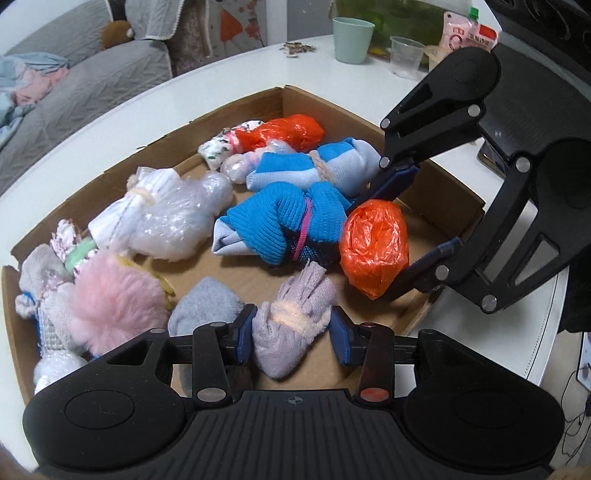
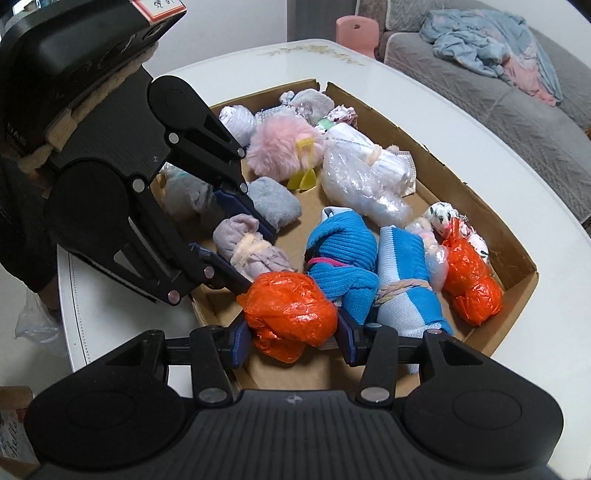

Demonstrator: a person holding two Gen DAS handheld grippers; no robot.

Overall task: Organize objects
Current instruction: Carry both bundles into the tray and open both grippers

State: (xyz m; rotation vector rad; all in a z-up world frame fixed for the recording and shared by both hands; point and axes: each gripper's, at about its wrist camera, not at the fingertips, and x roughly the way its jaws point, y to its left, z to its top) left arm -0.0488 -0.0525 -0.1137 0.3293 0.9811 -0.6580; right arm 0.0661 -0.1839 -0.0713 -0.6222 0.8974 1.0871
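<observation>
A shallow cardboard box (image 1: pixel 328 107) on a white table holds several tied bundles. My left gripper (image 1: pixel 291 334) is shut on a lilac knitted bundle (image 1: pixel 291 328) over the box's near side; it also shows in the right wrist view (image 2: pixel 247 243). My right gripper (image 2: pixel 293 332) is shut on an orange plastic bundle (image 2: pixel 291 310), which also shows in the left wrist view (image 1: pixel 375 245) at the box's right edge. Blue knitted bundles (image 1: pixel 280 229) lie between the two grippers. A second orange bundle (image 1: pixel 284 133) lies at the far end.
A pink fluffy ball (image 1: pixel 118 299), a grey sock roll (image 1: pixel 207 306) and a clear-wrapped white bundle (image 1: pixel 166 218) fill the box's left side. A green cup (image 1: pixel 352 38), a clear plastic cup (image 1: pixel 406 55) and a snack packet (image 1: pixel 465 33) stand on the table behind. A grey sofa (image 2: pixel 517 92) lies beyond.
</observation>
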